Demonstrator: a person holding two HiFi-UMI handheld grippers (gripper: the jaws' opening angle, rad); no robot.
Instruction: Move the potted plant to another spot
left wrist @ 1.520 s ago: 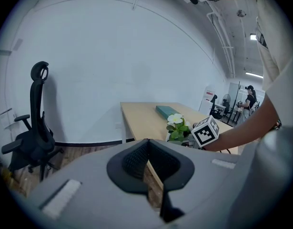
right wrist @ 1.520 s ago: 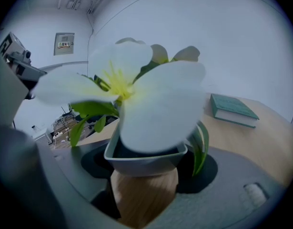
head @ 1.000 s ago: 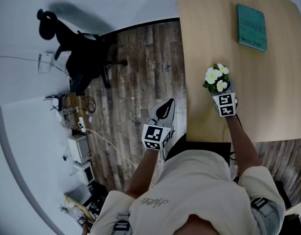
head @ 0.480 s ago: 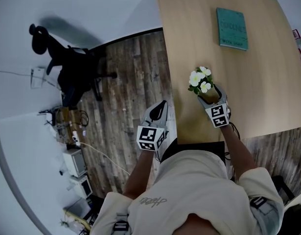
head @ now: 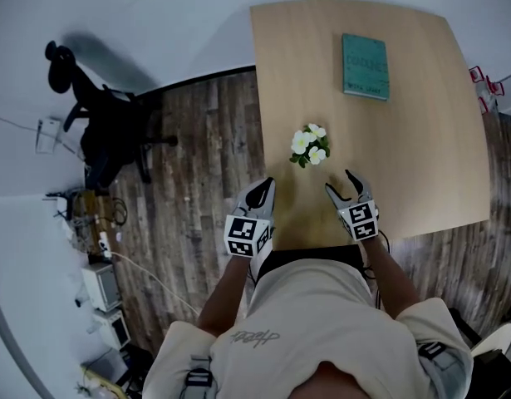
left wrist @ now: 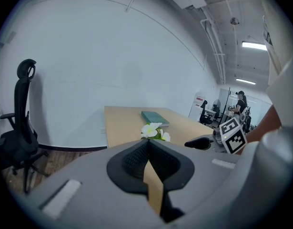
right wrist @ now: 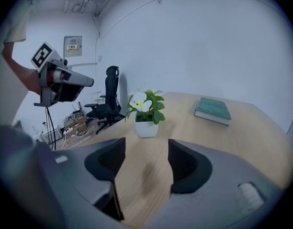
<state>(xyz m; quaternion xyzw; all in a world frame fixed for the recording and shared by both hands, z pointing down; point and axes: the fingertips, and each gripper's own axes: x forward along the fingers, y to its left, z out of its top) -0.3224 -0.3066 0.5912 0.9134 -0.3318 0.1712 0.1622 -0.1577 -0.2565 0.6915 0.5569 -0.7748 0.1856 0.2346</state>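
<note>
At lower centre of the head view, the right gripper (head: 340, 183) is hovering with its jaws apart and empty, having just been closing a little. To its left, the left gripper (head: 263, 191) is showing its jaws pressed together. The potted plant (head: 309, 145) is standing upright just above both, untouched, near the table's (head: 421, 156) left edge.

Pale wood-look table (head: 421, 165), matt and smooth, dark rough-grained plank floor (head: 197, 181), smooth white pot (right wrist: 146, 128) with slight sheen, matt teal book (head: 365, 66) cover, matt grey plastic shell on right gripper (head: 340, 183), black ribbed rubbery pads (right wrist: 186, 163), cream cloth shirt (head: 321, 306)
</note>
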